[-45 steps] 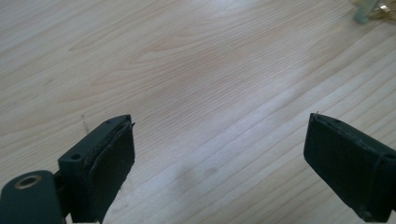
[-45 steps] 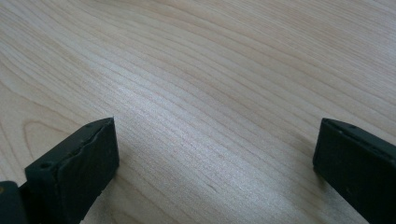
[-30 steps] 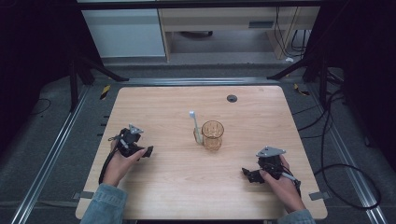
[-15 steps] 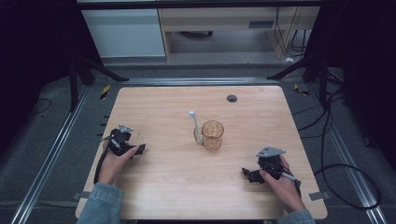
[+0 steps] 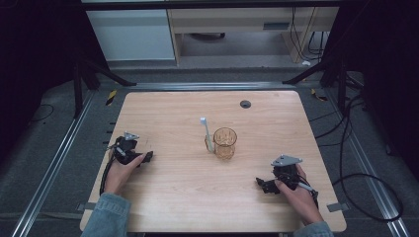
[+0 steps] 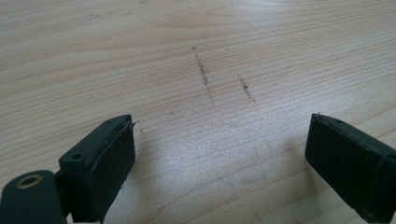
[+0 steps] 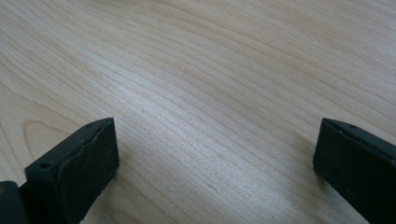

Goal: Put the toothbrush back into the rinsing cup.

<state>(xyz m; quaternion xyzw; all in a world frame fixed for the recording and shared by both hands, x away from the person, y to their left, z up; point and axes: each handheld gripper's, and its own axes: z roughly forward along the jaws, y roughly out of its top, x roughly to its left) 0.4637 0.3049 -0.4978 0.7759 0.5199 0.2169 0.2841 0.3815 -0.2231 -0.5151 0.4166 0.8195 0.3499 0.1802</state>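
A clear amber cup stands upright at the middle of the wooden table. A white toothbrush leans against its left side, head up. My left gripper rests on the table near the left edge, well left of the cup, with its jaws wide apart. In the left gripper view the gripper holds nothing over bare wood. My right gripper lies near the front right, below and right of the cup. The right gripper view has the gripper open, nothing between its jaws.
A small dark round disc lies near the table's far edge, right of centre. Faint dark scuff marks streak the wood ahead of the left gripper. Metal rails flank the table, and cables trail on the floor at the right.
My left gripper has drawn back to the left, away from the cup, and settled near the left edge. The right gripper, the cup and the toothbrush have stayed put.
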